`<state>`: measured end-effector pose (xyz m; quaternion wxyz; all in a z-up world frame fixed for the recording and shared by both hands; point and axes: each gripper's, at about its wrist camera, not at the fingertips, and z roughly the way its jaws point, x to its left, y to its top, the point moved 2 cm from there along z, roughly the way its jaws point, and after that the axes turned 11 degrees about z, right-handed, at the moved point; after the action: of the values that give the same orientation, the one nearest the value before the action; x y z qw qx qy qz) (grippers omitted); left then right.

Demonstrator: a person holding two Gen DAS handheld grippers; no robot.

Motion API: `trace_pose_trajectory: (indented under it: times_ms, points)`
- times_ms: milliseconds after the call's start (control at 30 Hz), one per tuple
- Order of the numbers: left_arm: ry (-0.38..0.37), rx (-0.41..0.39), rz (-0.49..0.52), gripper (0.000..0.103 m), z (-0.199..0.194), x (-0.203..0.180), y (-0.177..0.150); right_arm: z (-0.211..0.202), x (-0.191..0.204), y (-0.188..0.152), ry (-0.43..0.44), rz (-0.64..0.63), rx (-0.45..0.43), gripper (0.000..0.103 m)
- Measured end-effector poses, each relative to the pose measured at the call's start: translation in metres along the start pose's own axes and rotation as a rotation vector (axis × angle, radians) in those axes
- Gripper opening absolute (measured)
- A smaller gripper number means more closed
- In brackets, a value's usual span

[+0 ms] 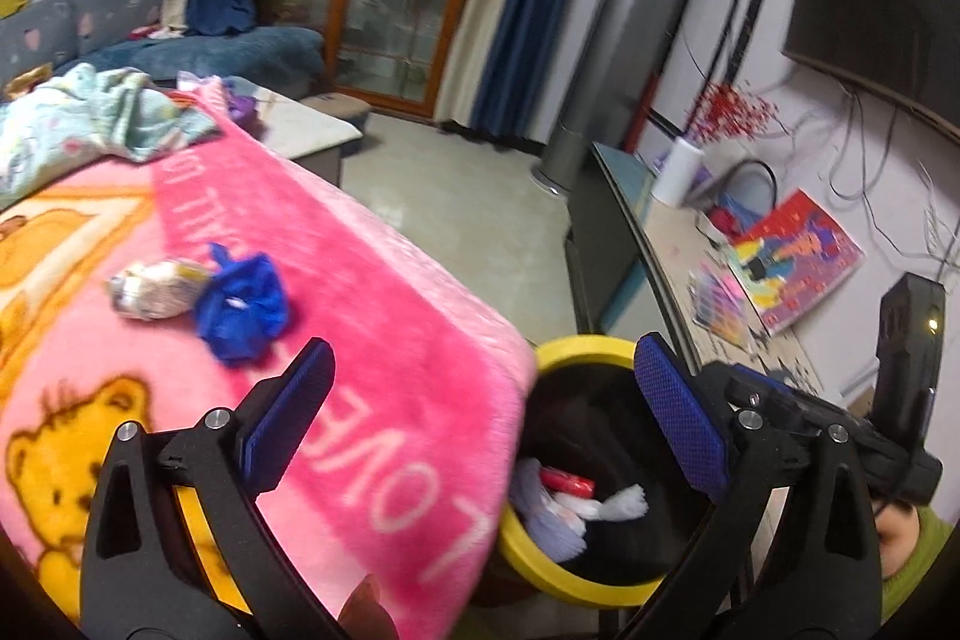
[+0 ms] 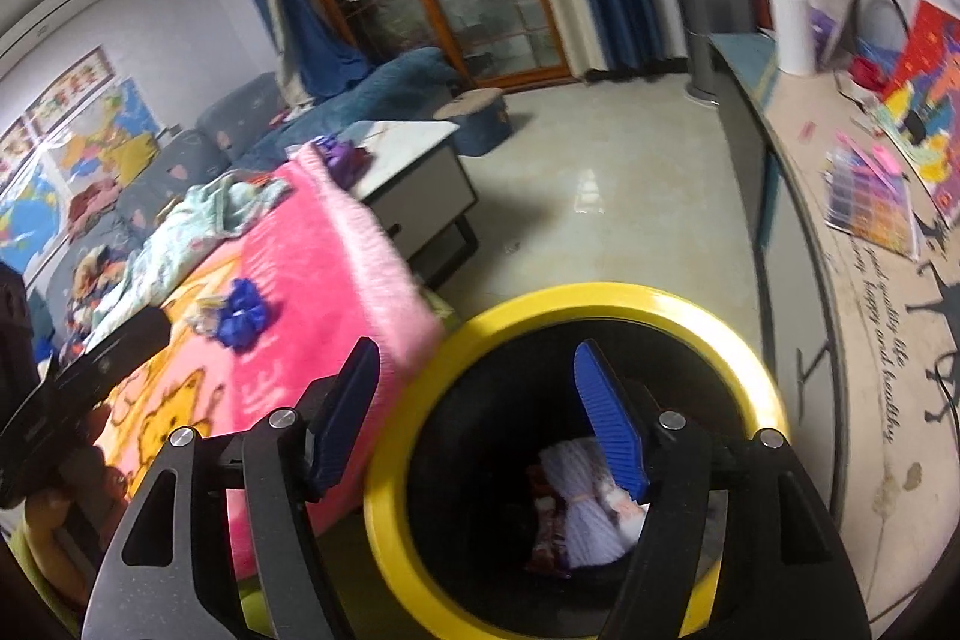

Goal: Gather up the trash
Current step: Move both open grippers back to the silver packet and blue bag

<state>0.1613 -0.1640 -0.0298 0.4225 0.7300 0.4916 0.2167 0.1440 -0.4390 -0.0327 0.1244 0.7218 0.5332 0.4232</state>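
The round black trash bin with a yellow rim stands on the floor, touching the corner of the pink fleece blanket with yellow bears. Both the left hand-held gripper and the right hand-held gripper hang above it, fingers spread apart and empty. Inside lie pale wrappers. On the blanket beyond the bin rest a crumpled blue scrap touching a crumpled white-and-silver wrapper.
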Motion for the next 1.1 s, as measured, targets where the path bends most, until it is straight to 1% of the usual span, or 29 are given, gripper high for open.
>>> trace_pose_trajectory:
  times_ms: [200,433,633,833,1033,1100]
  points:
    - [0.088,-0.057,-0.032,0.092,-0.018,0.026,0.003,0.010,0.045,-0.008,0.055,-0.106,0.030,0.068]
    - [0.161,-0.082,-0.082,0.092,-0.028,0.062,0.003,0.025,0.085,-0.020,0.086,-0.219,0.076,0.070]
    - [0.210,-0.091,-0.131,0.092,-0.033,0.090,0.000,0.041,0.115,-0.030,0.114,-0.288,0.117,0.070]
    - [0.257,-0.093,-0.189,0.092,-0.035,0.124,-0.004,0.059,0.137,-0.036,0.124,-0.345,0.138,0.070]
    - [0.304,-0.083,-0.240,0.092,-0.034,0.159,-0.007,0.085,0.161,-0.038,0.125,-0.400,0.152,0.070]
    - [0.306,-0.076,-0.261,0.092,-0.031,0.168,-0.009,0.098,0.169,-0.038,0.125,-0.408,0.160,0.070]
